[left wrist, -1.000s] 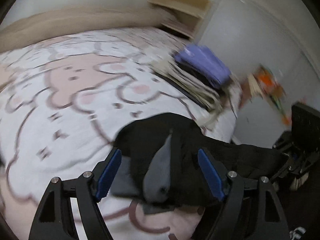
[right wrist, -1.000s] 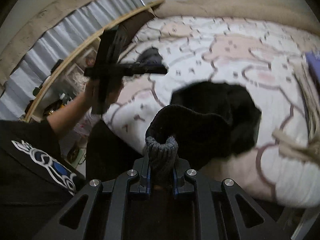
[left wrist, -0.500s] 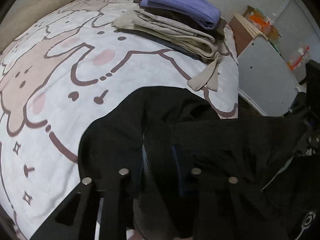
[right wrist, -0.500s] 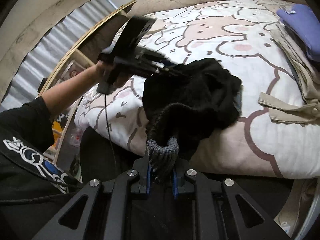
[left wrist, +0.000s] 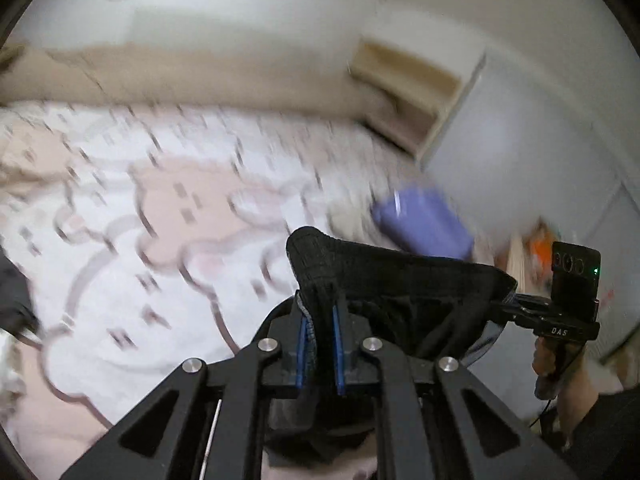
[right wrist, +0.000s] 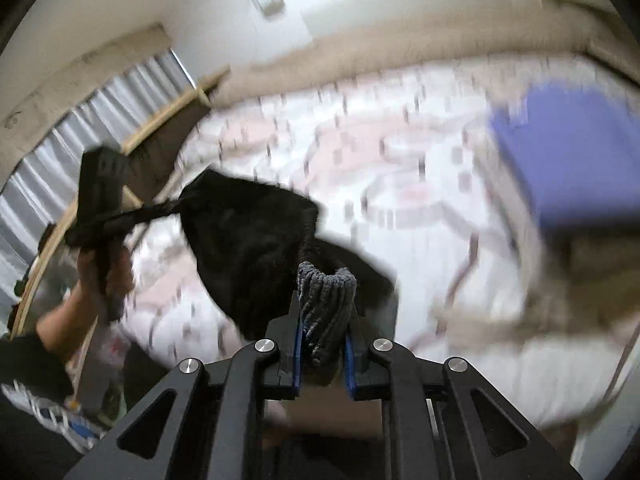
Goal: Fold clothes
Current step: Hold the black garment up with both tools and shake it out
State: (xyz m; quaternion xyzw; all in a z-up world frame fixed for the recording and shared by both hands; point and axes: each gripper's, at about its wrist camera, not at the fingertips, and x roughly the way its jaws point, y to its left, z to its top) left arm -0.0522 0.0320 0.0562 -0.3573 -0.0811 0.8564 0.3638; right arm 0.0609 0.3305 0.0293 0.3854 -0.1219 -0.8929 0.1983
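Nearest the left wrist camera, the left gripper point(left wrist: 320, 354) is clamped on a fold of the black knitted garment with a grey ribbed edge point(left wrist: 400, 280); its jaws have just been closing, and the fabric sits pinched between the blue pads. In the right wrist view the right gripper point(right wrist: 322, 354) is likewise clenched, its pads squeezing a bunched roll of the grey ribbed hem point(right wrist: 326, 300). The garment hangs in the air between the two tools, stretched from one to the other above the near edge of the white bedspread printed with pink cartoon animals point(left wrist: 120, 240), not lying on it. From the right wrist view, the other tool and the person's hand point(right wrist: 102, 276) holding it appear at the left, with dark cloth trailing from them.

Judged from this, the garment is only picked up and being spread; no fold is made in it yet. What remains seems to be laying it flat on the bedspread, folding it and adding it to the pile.

Farther off, at the right side of the bed, a stack of folded clothes topped by a purple folded piece point(right wrist: 572, 152) over beige ones point(right wrist: 580, 280) suggests that several items are already finished. Beyond lie a tan headboard-like band point(left wrist: 200, 76) and pale walls, blurred.
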